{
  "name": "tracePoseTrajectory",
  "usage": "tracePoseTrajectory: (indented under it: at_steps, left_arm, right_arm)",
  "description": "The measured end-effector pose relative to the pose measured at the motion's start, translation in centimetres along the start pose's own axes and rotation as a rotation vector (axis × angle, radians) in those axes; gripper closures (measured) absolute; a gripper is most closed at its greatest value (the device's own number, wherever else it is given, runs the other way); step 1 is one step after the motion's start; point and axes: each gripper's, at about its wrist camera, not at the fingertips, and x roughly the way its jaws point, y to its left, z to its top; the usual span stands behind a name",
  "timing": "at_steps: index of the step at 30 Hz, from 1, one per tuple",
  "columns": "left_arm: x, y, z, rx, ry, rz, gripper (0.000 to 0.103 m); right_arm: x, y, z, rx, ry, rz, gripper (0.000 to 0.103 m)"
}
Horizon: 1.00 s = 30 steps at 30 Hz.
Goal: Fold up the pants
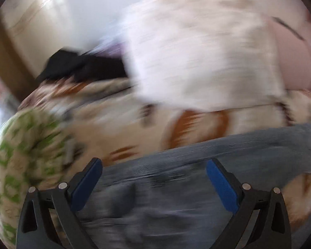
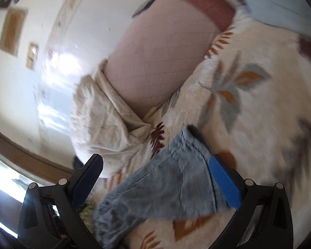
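Note:
Light blue denim pants [image 1: 197, 166] lie on a cream bedspread with a leaf pattern [image 1: 134, 124]. In the left wrist view my left gripper [image 1: 154, 164] is open, its blue pads wide apart just above the denim; the picture is motion-blurred. In the right wrist view the pants [image 2: 168, 186] lie as a crumpled band running from the lower left up toward the centre. My right gripper [image 2: 155, 161] is open over them, its right pad [image 2: 225, 184] next to the pants' edge. Neither gripper holds cloth.
A cream pillow [image 1: 197, 51] and a pink pillow [image 2: 155, 62] lie at the head of the bed [image 2: 259, 103]. A green-patterned cushion [image 1: 20, 166] sits at the left. Dark clothing [image 1: 83, 64] lies at the far side. White wall [image 2: 41, 83] behind.

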Motion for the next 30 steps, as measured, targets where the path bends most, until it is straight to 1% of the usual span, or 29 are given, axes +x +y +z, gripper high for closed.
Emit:
tracePoseTrajectory:
  at_steps: [2, 5, 7, 9, 11, 12, 13, 15, 18, 20, 21, 22, 24, 25, 27, 28, 30]
  left_arm:
    - [1.3, 4.5, -0.6, -0.067, 0.042, 0.078, 0.001]
    - [2.6, 10.4, -1.6, -0.2, 0.103, 0.126, 0.001]
    - [3.5, 13.0, -2.1, -0.262, 0.124, 0.169, 0.001]
    - [4.5, 14.0, -2.3, -0.274, 0.146, 0.186, 0.002]
    - [5.5, 13.8, -2.3, -0.239, 0.171, 0.2, 0.002]
    - [6.0, 13.7, -2.2, -0.222, 0.182, 0.212, 0.002]
    - [6.4, 13.8, -2.1, -0.216, 0.194, 0.217, 0.002]
    - [6.8, 13.8, -1.8, -0.23, 0.206, 0.201, 0.002]
    - [6.8, 13.5, -1.8, -0.217, 0.213, 0.187, 0.002]
    - [6.2, 13.4, -2.3, -0.25, 0.249, 0.113, 0.003]
    - [5.7, 13.3, -2.4, -0.278, 0.256, 0.057, 0.003]
    - [5.2, 13.0, -2.3, -0.277, 0.25, 0.026, 0.003]
    - [5.0, 12.0, -1.9, -0.237, 0.245, 0.031, 0.003]
    - [5.2, 12.0, -1.8, -0.237, 0.248, 0.036, 0.003]
    - [6.1, 12.3, -1.9, -0.265, 0.264, 0.031, 0.003]
    - [7.0, 12.6, -1.9, -0.282, 0.282, 0.011, 0.004]
    - [8.4, 12.9, -2.3, -0.317, 0.308, -0.024, 0.01]
  right_arm:
    - [2.7, 0.1, 1.0, -0.037, 0.046, -0.053, 0.0]
    - [6.6, -0.5, 1.8, -0.065, 0.102, -0.14, 0.0]
    - [8.5, -0.8, 2.0, -0.092, 0.117, -0.197, 0.0]
    - [10.1, -0.8, 2.1, -0.119, 0.127, -0.249, 0.0]
    - [11.2, -0.6, 1.9, -0.149, 0.134, -0.284, 0.0]
    - [11.5, -0.2, 1.8, -0.167, 0.125, -0.302, 0.0]
    - [11.5, 0.3, 1.7, -0.182, 0.113, -0.301, 0.0]
    - [11.5, 1.1, 1.9, -0.207, 0.115, -0.277, 0.003]
    - [11.9, 1.8, 2.0, -0.229, 0.132, -0.296, 0.003]
    - [12.1, 2.2, 2.2, -0.254, 0.131, -0.312, 0.003]
    - [12.2, 2.2, 1.9, -0.258, 0.126, -0.304, 0.003]
    - [12.1, 2.3, 2.1, -0.257, 0.122, -0.302, 0.003]
    - [12.2, 2.2, 1.9, -0.249, 0.117, -0.287, 0.003]
    - [12.2, 2.1, 1.9, -0.246, 0.115, -0.28, 0.003]
    - [12.0, 2.0, 2.2, -0.242, 0.111, -0.269, 0.003]
    - [11.8, 2.0, 2.1, -0.239, 0.109, -0.263, 0.003]
    - [11.4, 2.2, 2.5, -0.236, 0.109, -0.257, 0.003]
